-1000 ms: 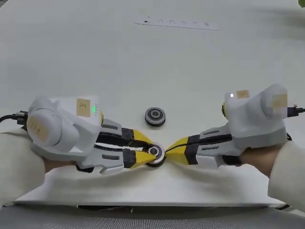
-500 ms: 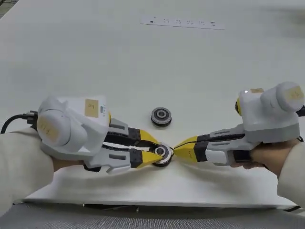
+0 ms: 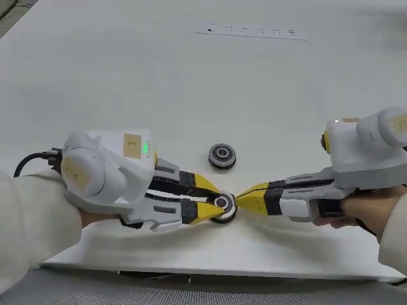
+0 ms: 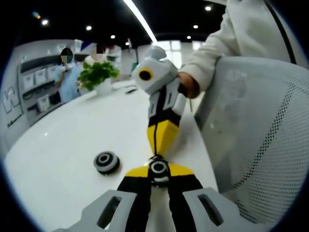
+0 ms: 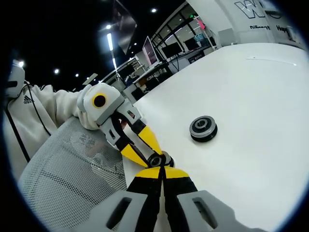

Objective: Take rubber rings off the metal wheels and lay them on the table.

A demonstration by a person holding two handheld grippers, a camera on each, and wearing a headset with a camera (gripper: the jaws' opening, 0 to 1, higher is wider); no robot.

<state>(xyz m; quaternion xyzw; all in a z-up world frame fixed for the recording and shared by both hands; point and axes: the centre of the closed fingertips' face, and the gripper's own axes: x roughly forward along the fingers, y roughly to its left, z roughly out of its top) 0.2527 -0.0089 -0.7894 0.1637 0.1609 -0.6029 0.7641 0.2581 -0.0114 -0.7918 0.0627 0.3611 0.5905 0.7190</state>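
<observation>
**Two grippers meeting on one wheel at the table's near edge**

The left gripper is clamping a metal wheel between its yellow jaws, one on each side of the hub. The right gripper is reaching in from 3 o'clock with its jaws pressed almost together, tips touching the wheel's rim. Whether they are pinching the dark rubber ring is too small to tell.

The wheel is a round disc with no long axis. Its hub face is pointing up toward the head view, so its axle is standing roughly upright. It is sitting low over the white table, close to the near edge, and whether it is touching the surface is unclear.

A second wheel is lying flat at 12 o'clock from the first, near it but apart, ring on and face up. A white power strip is lying far off at 12 o'clock.

In the left gripper view a mesh chair is filling the 3 o'clock side, a potted plant is standing at the table's far end, and ceiling lights are glowing in a dim room.
</observation>
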